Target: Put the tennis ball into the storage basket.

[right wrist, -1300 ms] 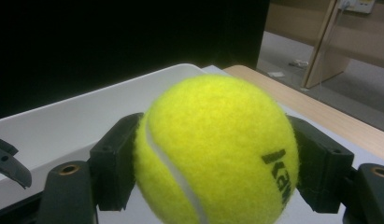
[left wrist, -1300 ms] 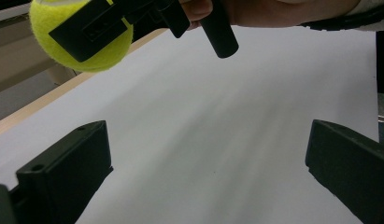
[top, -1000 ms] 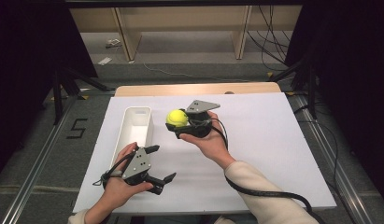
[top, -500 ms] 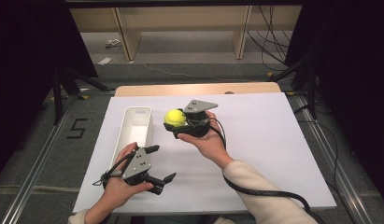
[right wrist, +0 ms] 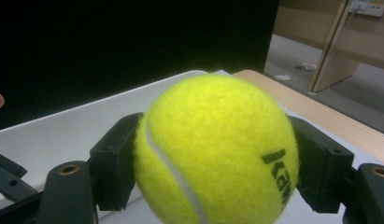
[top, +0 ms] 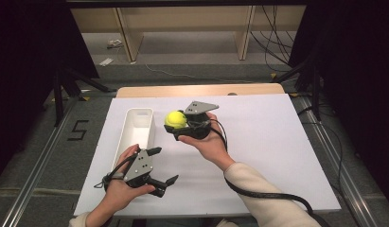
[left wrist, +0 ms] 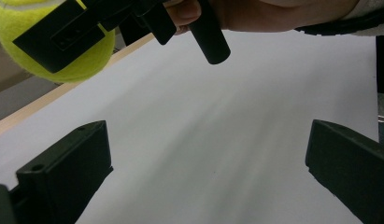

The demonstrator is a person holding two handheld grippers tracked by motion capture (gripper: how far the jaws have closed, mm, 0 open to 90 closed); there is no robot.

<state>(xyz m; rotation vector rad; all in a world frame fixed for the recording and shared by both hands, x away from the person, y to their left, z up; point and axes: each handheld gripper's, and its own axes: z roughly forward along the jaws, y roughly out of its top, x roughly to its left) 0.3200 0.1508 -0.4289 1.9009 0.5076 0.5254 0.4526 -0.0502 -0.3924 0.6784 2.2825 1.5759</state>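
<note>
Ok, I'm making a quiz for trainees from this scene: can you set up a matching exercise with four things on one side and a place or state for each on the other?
Things:
1. tennis ball
2. white bin
3. left gripper
4. right gripper

States or places:
A. jaws wide apart, nothing between them
B. empty, standing on the white table top
C. held up off the table, shut on something
D. yellow, clamped between two jaws

Pairs: 1-D, 2-B, 3-A, 4-C
</note>
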